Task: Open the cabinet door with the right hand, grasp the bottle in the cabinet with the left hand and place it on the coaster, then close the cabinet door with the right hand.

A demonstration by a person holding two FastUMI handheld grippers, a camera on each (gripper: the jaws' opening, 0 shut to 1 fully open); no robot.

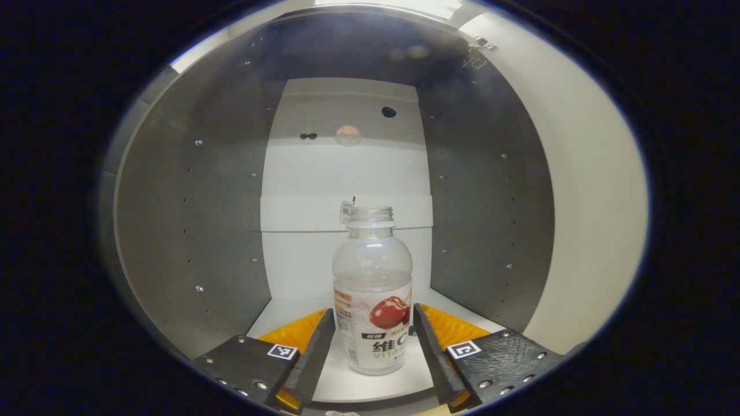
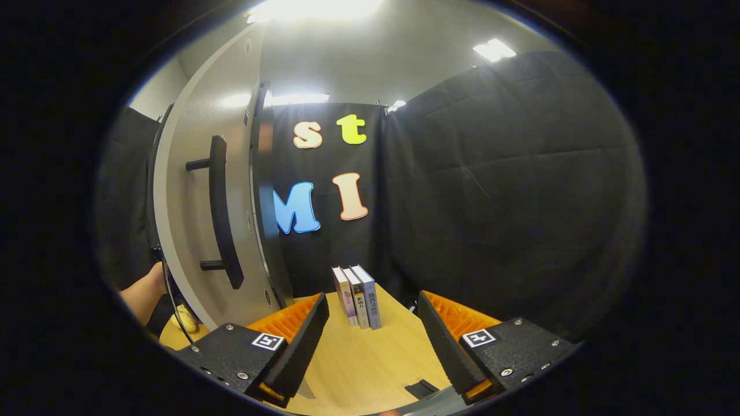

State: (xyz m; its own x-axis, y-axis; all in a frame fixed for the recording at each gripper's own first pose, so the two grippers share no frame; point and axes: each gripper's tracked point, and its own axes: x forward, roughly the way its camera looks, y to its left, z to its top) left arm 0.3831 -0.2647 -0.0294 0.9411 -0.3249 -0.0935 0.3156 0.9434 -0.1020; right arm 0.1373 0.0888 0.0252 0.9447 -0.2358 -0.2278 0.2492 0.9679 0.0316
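Left gripper view: my left gripper (image 1: pixel 373 352) reaches into the cabinet (image 1: pixel 191 231) with its jaws spread wide, one finger on either side of the bottle (image 1: pixel 373 294) and neither touching it. The bottle stands upright on the cabinet floor, near its front edge, directly ahead of this gripper; its long axis is vertical and its mouth has no cap. Its label carries a red cherry picture and the partly hidden letters "VITA"; the smaller print is too fine to read.

Right gripper view: my right gripper (image 2: pixel 373 346) is open and empty over the wooden table (image 2: pixel 358 364). The cabinet door (image 2: pixel 196 190) with its bar handle (image 2: pixel 222 214) stands swung open to its left. Three books (image 2: pixel 358 297) stand near the table's far edge. I judge the left gripper far nearer; closing on the bottle's body comes next.
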